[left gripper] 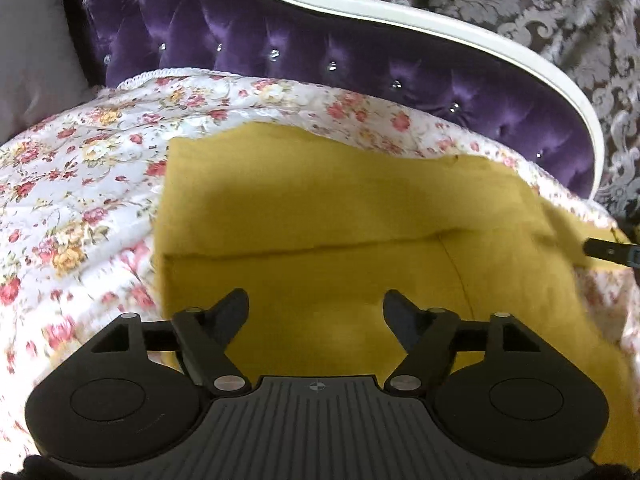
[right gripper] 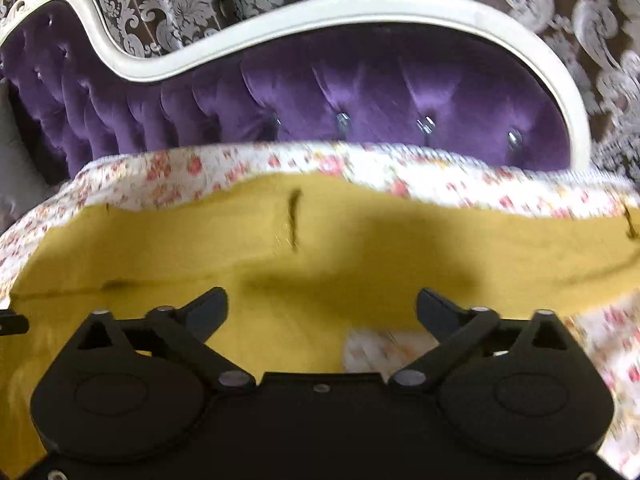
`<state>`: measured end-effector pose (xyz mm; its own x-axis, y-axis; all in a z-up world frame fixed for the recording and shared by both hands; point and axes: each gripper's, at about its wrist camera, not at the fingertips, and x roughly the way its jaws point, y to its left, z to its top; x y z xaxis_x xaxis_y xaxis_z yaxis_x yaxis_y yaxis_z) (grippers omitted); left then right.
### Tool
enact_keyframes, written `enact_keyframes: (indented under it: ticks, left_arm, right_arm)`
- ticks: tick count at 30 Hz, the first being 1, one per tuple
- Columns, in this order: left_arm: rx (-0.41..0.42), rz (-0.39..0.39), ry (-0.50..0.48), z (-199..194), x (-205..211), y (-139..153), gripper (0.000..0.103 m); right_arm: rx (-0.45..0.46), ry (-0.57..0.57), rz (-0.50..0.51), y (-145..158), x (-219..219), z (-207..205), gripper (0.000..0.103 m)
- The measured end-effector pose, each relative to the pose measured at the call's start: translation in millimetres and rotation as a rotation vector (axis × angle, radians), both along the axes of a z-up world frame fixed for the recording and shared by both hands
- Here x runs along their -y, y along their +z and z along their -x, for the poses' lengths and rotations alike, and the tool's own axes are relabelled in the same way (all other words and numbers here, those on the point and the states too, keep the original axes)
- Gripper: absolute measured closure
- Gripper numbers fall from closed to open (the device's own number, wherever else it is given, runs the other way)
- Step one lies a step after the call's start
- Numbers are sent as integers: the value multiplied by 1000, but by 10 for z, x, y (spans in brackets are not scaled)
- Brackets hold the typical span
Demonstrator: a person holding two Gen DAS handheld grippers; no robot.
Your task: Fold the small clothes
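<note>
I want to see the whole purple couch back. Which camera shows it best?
The right wrist view: the purple couch back sits in the middle with its white frame curving over nearly all of it. The left wrist view shows it too, but slanted, as a narrower band cut off at the top left.

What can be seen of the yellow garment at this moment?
The yellow garment is a mustard, soft-looking knit or fleece lying spread flat on the floral bedspread, below the purple tufted headboard. One layer is folded over another, leaving a long horizontal fold edge across its middle. A short dark slit or seam shows near its far edge in the right wrist view. Shadows fall across it. Both the left gripper and right gripper hover over it with fingers open, not pinching it.
</note>
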<state>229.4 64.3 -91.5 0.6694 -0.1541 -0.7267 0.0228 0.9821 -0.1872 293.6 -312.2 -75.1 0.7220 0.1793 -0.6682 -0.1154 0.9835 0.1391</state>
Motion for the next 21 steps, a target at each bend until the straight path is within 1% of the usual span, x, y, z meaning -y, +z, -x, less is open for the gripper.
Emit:
enact_keyframes:
  ticks: [1, 2, 3, 6, 7, 8, 11, 13, 17, 21]
  left_arm:
    - [8, 2, 8, 39, 36, -18, 29]
    - [17, 5, 16, 72, 66, -37, 27]
    - [24, 2, 22, 101, 102, -60, 22]
    - [51, -30, 26, 143, 206, -141, 18]
    - [59, -49, 28, 147, 228, -165, 16]
    - [80, -73, 29, 165, 254, -182, 13]
    - [127, -144, 14, 207, 343, -257, 8]
    - [148, -175, 7, 232, 386, -284, 6]
    - [156, -153, 14, 236, 360, -285, 6]
    - [163, -157, 15, 237, 378, -290, 5]
  right_arm:
    - [-12, -2, -10, -17, 83, 53, 1]
    - [-21, -9, -20, -31, 160, 99, 1]
    - [-29, -19, -29, -47, 237, 149, 1]
    - [-45, -55, -45, -98, 484, 283, 1]
    - [-44, -72, -44, -103, 562, 322, 1]
    - [-39, -90, -39, -107, 640, 364, 1]
    - [-31, -140, -25, -119, 883, 429, 1]
    - [-27, -174, -24, -121, 1052, 448, 1]
    - [-10, -231, 3, -128, 1346, 476, 1]
    - [28, -239, 45, -106, 1566, 467, 1]
